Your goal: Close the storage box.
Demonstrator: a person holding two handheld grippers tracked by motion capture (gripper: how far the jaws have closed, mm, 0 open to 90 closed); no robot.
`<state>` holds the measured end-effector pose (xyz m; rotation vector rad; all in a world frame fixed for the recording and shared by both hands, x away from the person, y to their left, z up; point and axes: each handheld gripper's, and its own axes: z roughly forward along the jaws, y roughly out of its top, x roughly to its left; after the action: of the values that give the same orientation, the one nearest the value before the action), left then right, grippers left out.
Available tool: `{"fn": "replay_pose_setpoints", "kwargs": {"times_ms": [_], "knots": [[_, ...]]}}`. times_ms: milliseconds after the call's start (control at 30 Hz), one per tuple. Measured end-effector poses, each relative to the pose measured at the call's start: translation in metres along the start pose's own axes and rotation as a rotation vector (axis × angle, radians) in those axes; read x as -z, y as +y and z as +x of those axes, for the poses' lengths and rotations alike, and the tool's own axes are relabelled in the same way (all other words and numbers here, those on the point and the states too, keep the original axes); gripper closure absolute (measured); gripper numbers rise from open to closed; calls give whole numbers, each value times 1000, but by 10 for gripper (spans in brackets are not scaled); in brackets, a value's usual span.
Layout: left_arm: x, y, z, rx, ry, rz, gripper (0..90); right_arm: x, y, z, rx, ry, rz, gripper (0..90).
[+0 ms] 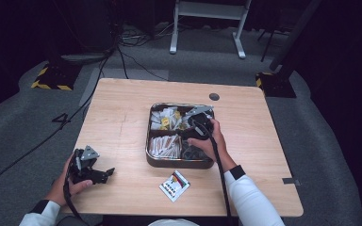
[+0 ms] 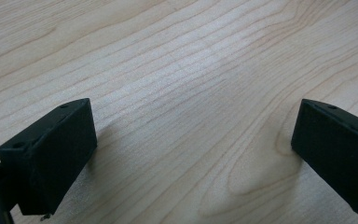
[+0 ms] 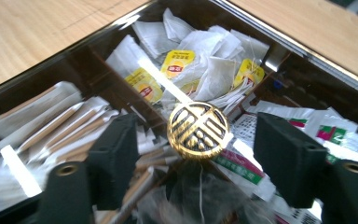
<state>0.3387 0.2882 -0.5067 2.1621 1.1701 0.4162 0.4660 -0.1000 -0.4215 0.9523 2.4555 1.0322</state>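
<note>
A dark metal box [image 1: 147,143] with several compartments stands mid-table, and light glints off what looks like a clear lid. At its centre is a round gold knob [image 3: 198,130]. My right gripper [image 3: 199,136] is open, with one jaw on each side of the knob and a gap on both sides. From above, the right gripper [image 1: 194,126] hovers over the box's right half. My left gripper [image 1: 104,173] rests open near the table's front left corner. Between the left gripper's [image 2: 191,140] jaws there is bare wood [image 2: 177,70].
The box holds tea bags with yellow tags [image 3: 182,63], long paper sachets [image 3: 51,126] and printed packets [image 3: 242,165]. A small colourful packet [image 1: 175,185] lies on the table in front of the box. A cable hole [image 1: 214,97] is near the far edge.
</note>
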Motion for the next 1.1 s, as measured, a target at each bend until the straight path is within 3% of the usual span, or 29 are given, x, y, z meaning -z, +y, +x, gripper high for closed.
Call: {"fn": "replay_pose_setpoints", "kwargs": {"times_ms": [167, 433, 1100], "knots": [[0, 0, 0, 0, 0, 0, 3, 17, -5, -5, 58, 21, -6, 262], [0, 0, 0, 0, 0, 0, 3, 41, -17, -14, 109, 22, -23, 237], [0, 0, 0, 0, 0, 0, 4, 79, -50, -29, 143, -27, -10, 235]]}}
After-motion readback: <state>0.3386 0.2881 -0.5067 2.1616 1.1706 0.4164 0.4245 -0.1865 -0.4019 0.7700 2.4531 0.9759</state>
